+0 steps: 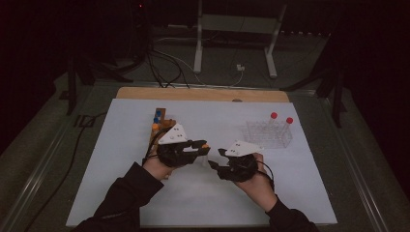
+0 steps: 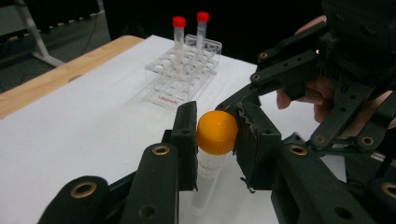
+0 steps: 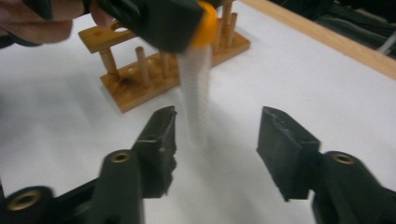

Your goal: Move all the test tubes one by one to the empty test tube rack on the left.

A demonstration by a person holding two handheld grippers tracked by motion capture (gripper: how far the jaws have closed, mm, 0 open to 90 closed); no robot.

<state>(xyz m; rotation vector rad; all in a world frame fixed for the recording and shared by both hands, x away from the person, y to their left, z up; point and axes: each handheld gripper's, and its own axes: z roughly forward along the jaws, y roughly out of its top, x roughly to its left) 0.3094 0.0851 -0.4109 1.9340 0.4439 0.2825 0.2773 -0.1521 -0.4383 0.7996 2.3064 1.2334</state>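
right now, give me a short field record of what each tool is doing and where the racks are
left tool: shut on the orange-capped tube, gripped at the cap, tube hanging down
right tool: open, jaws either side of the tube's lower end, not pressing
wooden rack: behind the tube in the right gripper view
clear rack: holds two red-capped tubes

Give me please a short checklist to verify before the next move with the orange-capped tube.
1. Left tongs shut on the orange-capped tube at its cap: ok.
2. Tube hangs roughly upright, above the table: ok.
3. Right tongs open, pads off the tube: ok.
4. Clear rack has free holes beside the red-capped tubes: ok.
5. Wooden rack stands apart from both tongs: ok.
6. Cap screwed tight: cannot tell.
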